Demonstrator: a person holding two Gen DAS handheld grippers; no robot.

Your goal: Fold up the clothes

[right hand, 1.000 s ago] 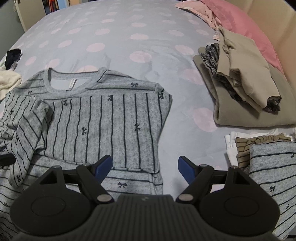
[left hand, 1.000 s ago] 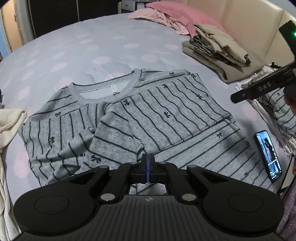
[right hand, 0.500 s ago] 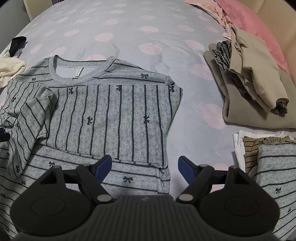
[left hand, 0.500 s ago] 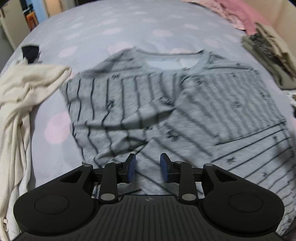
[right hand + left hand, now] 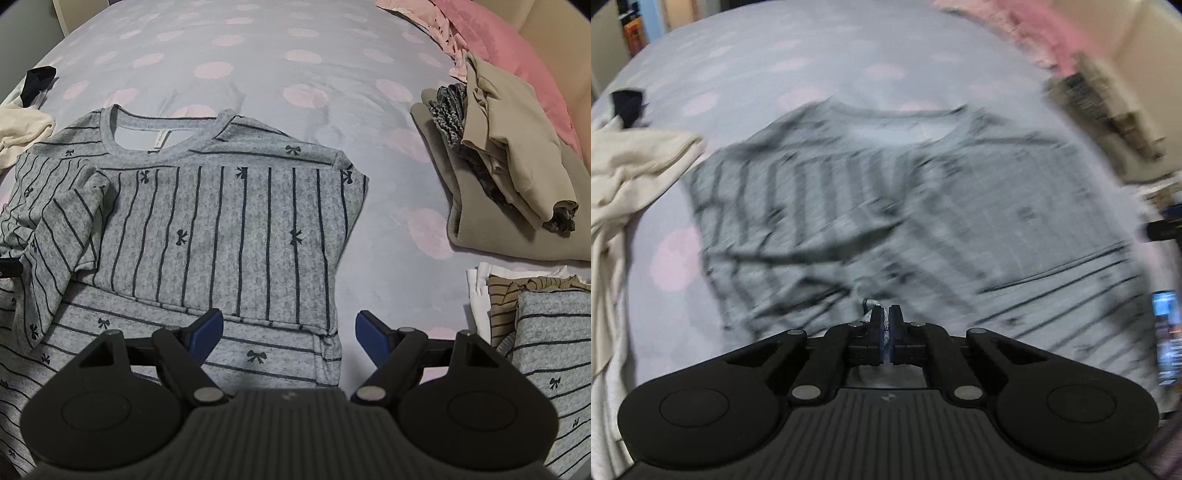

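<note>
A grey long-sleeved shirt (image 5: 229, 229) with dark stripes and small bows lies flat on the bed, neck away from me, its right sleeve folded across the chest. The left sleeve (image 5: 62, 221) lies bent and rumpled over the left side. In the blurred left wrist view the shirt (image 5: 923, 206) fills the middle, and my left gripper (image 5: 885, 314) is shut with a pinch of its fabric between the fingers, near the left sleeve. My right gripper (image 5: 290, 326) stands open over the shirt's lower right part, holding nothing.
The bed sheet (image 5: 295, 55) is lilac with pink dots. A cream garment (image 5: 624, 173) lies crumpled at the left. Folded beige clothes (image 5: 509, 184) and a second folded stack (image 5: 546, 332) sit at the right, below a pink pillow (image 5: 498, 44). A phone (image 5: 1167, 332) lies at the far right.
My left gripper swung towards the shirt's left side, opened, and has now shut on the fabric. The right gripper stayed open and shifted only slightly.
</note>
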